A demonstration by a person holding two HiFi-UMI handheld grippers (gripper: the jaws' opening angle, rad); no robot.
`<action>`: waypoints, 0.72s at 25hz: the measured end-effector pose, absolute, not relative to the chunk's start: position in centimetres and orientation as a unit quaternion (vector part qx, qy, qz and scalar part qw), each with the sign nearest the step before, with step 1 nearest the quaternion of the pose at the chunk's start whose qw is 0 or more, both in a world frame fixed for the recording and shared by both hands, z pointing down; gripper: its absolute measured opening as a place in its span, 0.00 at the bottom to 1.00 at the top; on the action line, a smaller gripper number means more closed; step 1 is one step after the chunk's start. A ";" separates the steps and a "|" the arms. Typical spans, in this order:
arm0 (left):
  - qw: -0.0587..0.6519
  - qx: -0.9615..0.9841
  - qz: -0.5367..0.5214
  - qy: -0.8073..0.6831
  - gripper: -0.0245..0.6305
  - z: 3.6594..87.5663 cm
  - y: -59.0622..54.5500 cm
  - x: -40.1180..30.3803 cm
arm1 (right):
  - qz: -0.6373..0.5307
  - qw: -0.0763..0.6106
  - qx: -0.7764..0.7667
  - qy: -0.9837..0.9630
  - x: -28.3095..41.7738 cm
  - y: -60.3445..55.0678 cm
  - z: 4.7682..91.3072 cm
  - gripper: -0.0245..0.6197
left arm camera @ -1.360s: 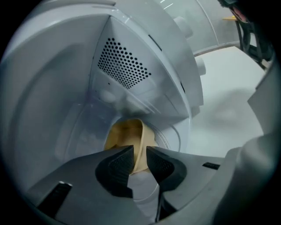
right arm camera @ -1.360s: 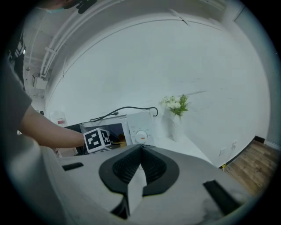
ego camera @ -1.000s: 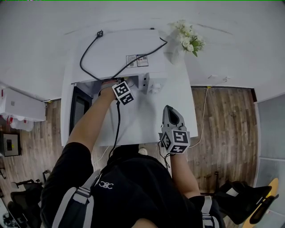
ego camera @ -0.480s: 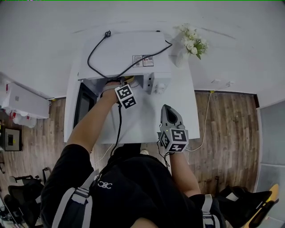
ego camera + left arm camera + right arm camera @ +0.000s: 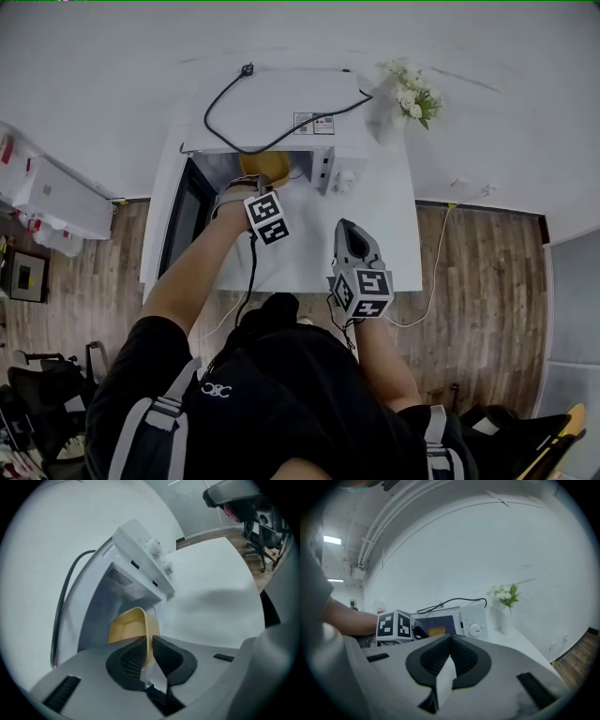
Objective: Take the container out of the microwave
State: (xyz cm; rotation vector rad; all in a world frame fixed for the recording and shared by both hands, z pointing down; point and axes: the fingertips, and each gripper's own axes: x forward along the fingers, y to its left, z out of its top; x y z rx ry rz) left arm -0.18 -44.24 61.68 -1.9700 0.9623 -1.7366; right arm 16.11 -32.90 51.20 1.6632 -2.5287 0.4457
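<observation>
A yellow container (image 5: 265, 167) (image 5: 132, 629) sits half out of the open white microwave (image 5: 281, 117) (image 5: 140, 559). My left gripper (image 5: 251, 184) (image 5: 150, 641) is shut on the container's near rim, which is pinched between the jaws in the left gripper view. In the right gripper view the container (image 5: 437, 631) shows inside the microwave (image 5: 454, 618) mouth. My right gripper (image 5: 354, 244) (image 5: 451, 641) hangs over the white table (image 5: 375, 216), shut with nothing in it, well short of the microwave.
The microwave door (image 5: 185, 220) swings open at the left. A black cord (image 5: 281, 136) lies across the microwave top. A white vase of flowers (image 5: 405, 94) (image 5: 505, 604) stands to its right. Wooden floor (image 5: 487, 281) lies beyond the table's edge.
The left gripper has pulled back toward me with the yellow container, which now shows at the microwave mouth. The right gripper has barely moved.
</observation>
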 end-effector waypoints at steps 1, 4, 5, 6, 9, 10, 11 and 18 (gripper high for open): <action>0.169 -0.695 -0.611 0.340 0.12 61.4 -43.4 -0.3 | 0.145 0.040 0.540 -0.828 15.9 -32.5 51.1 0.05; 0.164 -0.694 -0.611 0.344 0.12 60.6 -40.9 -0.7 | 0.141 0.031 0.533 -0.834 15.2 -31.4 50.8 0.05; 0.164 -0.691 -0.613 0.347 0.12 60.4 -40.2 -1.0 | 0.139 0.026 0.532 -0.835 14.9 -31.1 50.6 0.05; 0.163 -0.688 -0.614 0.351 0.12 60.1 -39.5 -1.2 | 0.138 0.020 0.530 -0.837 14.7 -30.7 50.5 0.05; 0.149 -0.688 -0.611 0.362 0.12 59.4 -37.4 -1.9 | 0.142 0.007 0.520 -0.842 14.0 -30.0 50.4 0.05; 0.146 -0.689 -0.609 0.364 0.12 59.2 -36.7 -2.0 | 0.144 0.005 0.517 -0.844 13.8 -29.8 50.5 0.05; 0.144 -0.690 -0.608 0.366 0.12 58.9 -36.1 -2.2 | 0.145 0.005 0.512 -0.846 13.5 -29.7 50.5 0.05; 0.148 -0.694 -0.599 0.370 0.12 57.6 -31.2 -2.4 | 0.136 0.010 0.491 -0.861 11.7 -29.0 50.3 0.04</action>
